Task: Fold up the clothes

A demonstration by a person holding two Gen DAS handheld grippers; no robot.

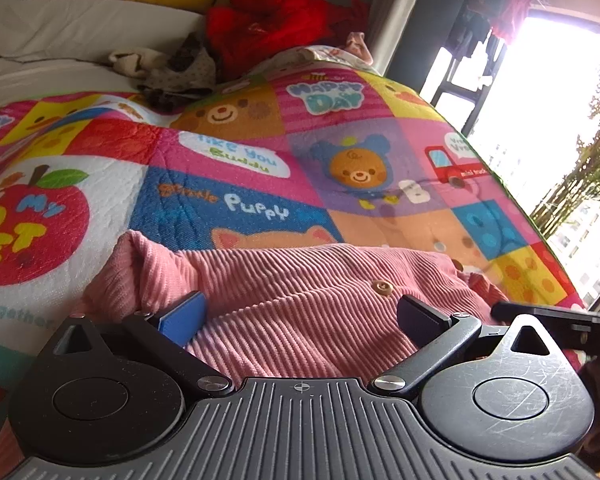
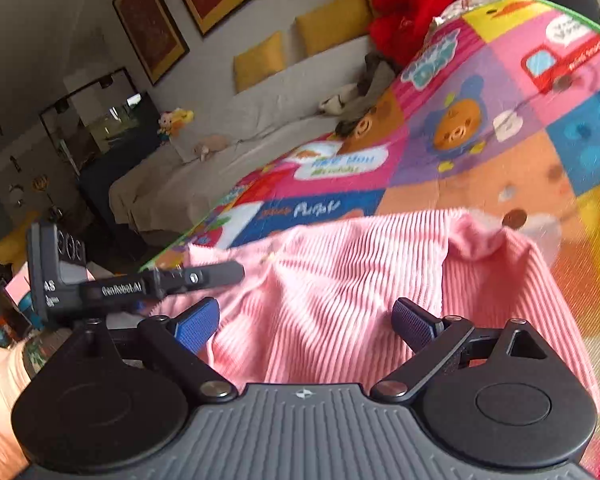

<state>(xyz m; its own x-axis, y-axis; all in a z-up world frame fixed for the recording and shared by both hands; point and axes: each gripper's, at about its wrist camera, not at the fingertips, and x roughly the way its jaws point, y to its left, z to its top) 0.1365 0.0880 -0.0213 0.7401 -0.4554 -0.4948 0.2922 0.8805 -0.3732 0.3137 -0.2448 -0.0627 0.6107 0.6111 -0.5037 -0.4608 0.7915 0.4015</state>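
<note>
— Which step are they on, would you say?

— Early in a fold, I'd judge. The pink corduroy garment [image 1: 300, 300] lies bunched on the patchwork play mat [image 1: 240, 152], right at the near edge, and nothing looks squared up yet. Both claws are released: the left gripper [image 1: 300, 316] has its jaws spread wide over the cloth, pads clear of it, and the right gripper [image 2: 304, 320] stands just as wide, with fabric lying between the fingers but not pinched.

— So what comes next?

— Each claw needs an edge to bite on — probably the raised fold at ten o'clock from the left one, and the humped flap at one o'clock from the right — then a lift and a lay-over.

— Do the two views differ much?

— Yes. The left view shows a wooden button [image 1: 382, 287] at one o'clock and the bright window; the right view is blurred, but shows the left tool's body at nine o'clock, the framed pictures [image 2: 148, 20] and a sleeve [image 2: 0, 400].
</note>
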